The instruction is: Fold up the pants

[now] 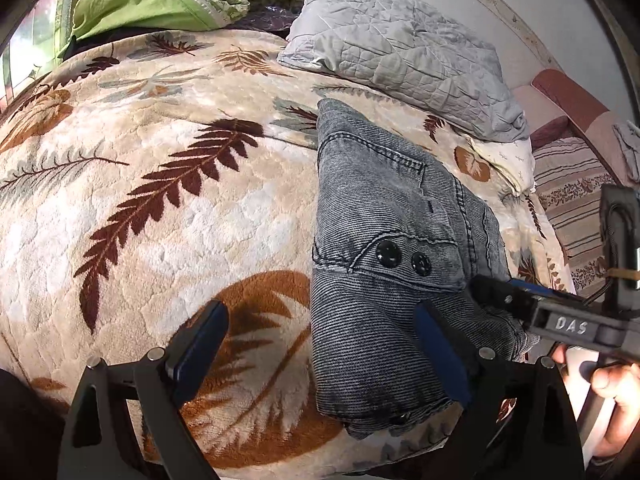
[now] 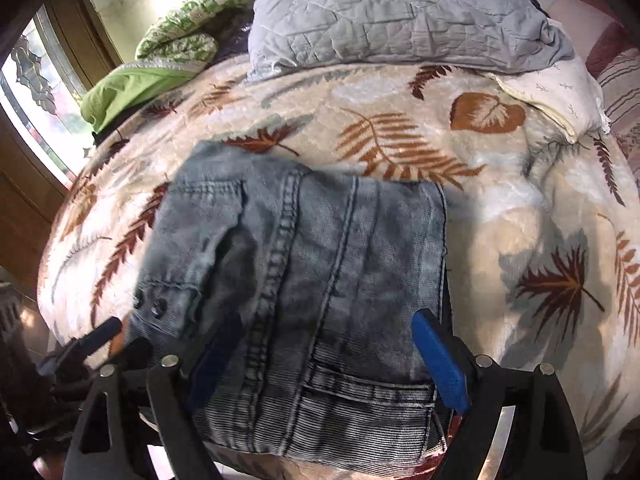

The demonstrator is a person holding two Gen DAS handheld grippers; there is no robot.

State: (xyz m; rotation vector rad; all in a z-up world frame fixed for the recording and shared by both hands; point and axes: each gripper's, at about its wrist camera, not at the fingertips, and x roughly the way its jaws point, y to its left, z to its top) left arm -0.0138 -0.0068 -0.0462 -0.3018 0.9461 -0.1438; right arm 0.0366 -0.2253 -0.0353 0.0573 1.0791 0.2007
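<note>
The grey-blue denim pants (image 1: pixel 384 248) lie folded into a compact bundle on the leaf-patterned blanket (image 1: pixel 160 200), two black buttons facing up. My left gripper (image 1: pixel 320 344) is open, its right finger resting on the bundle's near end, its left finger over bare blanket. The right gripper (image 1: pixel 492 292) reaches in from the right at the bundle's edge. In the right wrist view the pants (image 2: pixel 320 264) fill the space between the fingers of my right gripper (image 2: pixel 324 356), which is open over the near waistband end. The left gripper (image 2: pixel 100 332) shows at the lower left.
A grey quilted pillow (image 1: pixel 400 44) lies beyond the pants. Green bedding (image 1: pixel 140 4) is piled at the far left by a window (image 2: pixel 36 92). A striped cushion (image 1: pixel 572 200) sits at the right. The bed's near edge runs just under both grippers.
</note>
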